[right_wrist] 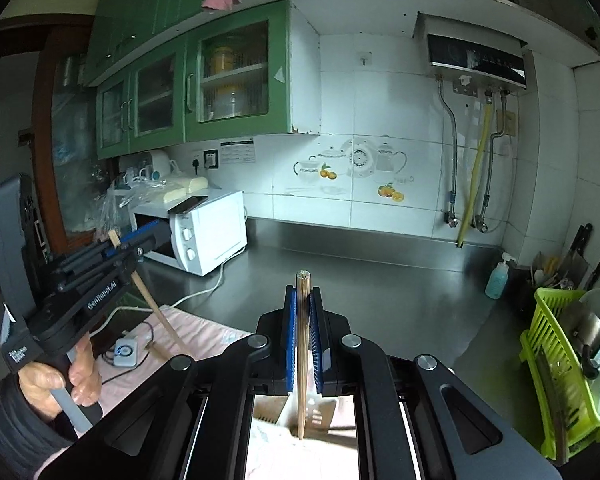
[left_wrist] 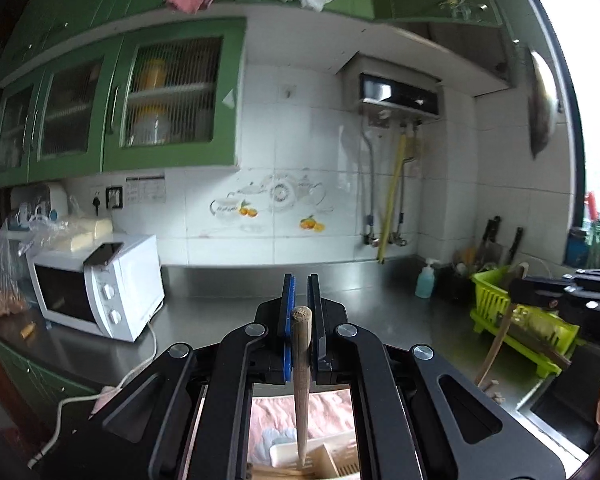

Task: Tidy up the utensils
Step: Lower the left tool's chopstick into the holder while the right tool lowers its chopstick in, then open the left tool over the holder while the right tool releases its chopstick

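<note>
Both grippers, one chopstick each, over the pink cloth.
Left gripper [left_wrist: 301, 296] jaws clamped on a chopstick [left_wrist: 301, 380]; right gripper [right_wrist: 303, 308] likewise [right_wrist: 301, 360]. Lower tips plumb into the white holder [left_wrist: 320, 458], probably slotted.

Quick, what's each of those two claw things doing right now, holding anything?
Left gripper: shut on a wooden chopstick.
Right gripper: shut on another chopstick.
</note>
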`<state>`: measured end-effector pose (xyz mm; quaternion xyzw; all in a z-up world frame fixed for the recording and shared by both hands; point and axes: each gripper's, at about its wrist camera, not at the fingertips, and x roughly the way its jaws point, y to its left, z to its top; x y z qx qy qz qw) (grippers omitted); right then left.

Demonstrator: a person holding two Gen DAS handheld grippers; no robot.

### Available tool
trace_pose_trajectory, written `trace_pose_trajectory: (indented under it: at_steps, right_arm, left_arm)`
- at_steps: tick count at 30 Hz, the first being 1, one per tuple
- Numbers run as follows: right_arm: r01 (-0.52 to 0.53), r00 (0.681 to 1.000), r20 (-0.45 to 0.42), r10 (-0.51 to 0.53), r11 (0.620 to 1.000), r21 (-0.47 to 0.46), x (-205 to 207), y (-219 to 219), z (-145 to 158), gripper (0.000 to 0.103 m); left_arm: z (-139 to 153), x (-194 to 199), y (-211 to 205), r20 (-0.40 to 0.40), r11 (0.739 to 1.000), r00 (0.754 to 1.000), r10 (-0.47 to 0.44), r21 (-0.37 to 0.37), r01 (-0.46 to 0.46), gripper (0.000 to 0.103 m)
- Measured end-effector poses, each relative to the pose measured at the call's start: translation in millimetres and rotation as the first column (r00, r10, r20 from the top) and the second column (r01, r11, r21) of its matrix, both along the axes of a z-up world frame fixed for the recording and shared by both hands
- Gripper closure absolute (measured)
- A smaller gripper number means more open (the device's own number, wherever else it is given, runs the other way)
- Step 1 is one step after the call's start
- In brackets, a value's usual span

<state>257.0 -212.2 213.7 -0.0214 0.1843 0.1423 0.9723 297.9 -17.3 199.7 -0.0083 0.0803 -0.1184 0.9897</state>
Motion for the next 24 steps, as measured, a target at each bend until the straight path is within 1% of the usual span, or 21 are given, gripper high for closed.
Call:
trace_pose_trajectory:
  at_steps: [2, 6, 9, 16, 17, 19, 20, 21, 23, 24]
  right_arm:
    - [0.006, 1.000, -0.004, -0.006, 1.000, 0.007, 11, 0, -4, 0.096]
    - [0.012, 1.000, -0.004, -0.012, 1.000, 0.020, 24, -1, -16, 0.096]
    - [0.014, 0.999, -0.035, -0.014, 1.000, 0.016, 31, 1, -28, 0.096]
    - [0.024, 0.996, -0.086, -0.025, 1.000, -0.006, 33, 7, -51, 0.096]
    - [0.024, 0.996, -0.086, -0.025, 1.000, -0.012, 31, 8, -53, 0.096]
    - [0.021, 0.996, -0.083, -0.023, 1.000, -0.019, 26, 9, -55, 0.095]
    - [0.019, 0.996, -0.085, -0.020, 1.000, -0.021, 23, 9, -56, 0.094]
    - [0.020, 0.996, -0.086, -0.022, 1.000, -0.023, 19, 9, -57, 0.089]
    - [0.022, 0.997, -0.079, -0.024, 0.999, -0.028, 11, 7, -58, 0.084]
    - [0.024, 0.997, -0.076, -0.026, 0.999, -0.028, 7, 6, -57, 0.081]
  left_arm:
    - [-11, 12, 2, -0.027, 1.000, 1.000, 0.006, -0.005, -0.006, 0.099]
    - [-30, 21, 4, -0.068, 1.000, 0.998, 0.011, -0.002, -0.011, 0.099]
    - [-39, 24, 5, -0.090, 1.000, 0.996, 0.013, 0.000, -0.013, 0.099]
    - [-46, 19, 7, -0.130, 1.000, 0.991, 0.003, 0.004, -0.002, 0.098]
    - [-47, 17, 8, -0.132, 1.000, 0.991, 0.010, 0.003, -0.010, 0.096]
    - [-47, 12, 10, -0.143, 1.000, 0.990, -0.010, -0.008, 0.009, 0.094]
    - [-47, 9, 9, -0.146, 1.000, 0.989, -0.003, -0.003, 0.003, 0.091]
    - [-47, 4, 10, -0.146, 1.000, 0.989, 0.003, 0.005, -0.002, 0.087]
    - [-48, -6, 10, -0.142, 1.000, 0.990, 0.009, 0.017, -0.006, 0.066]
    - [-48, -12, 11, -0.138, 1.000, 0.990, 0.012, 0.021, -0.009, 0.063]
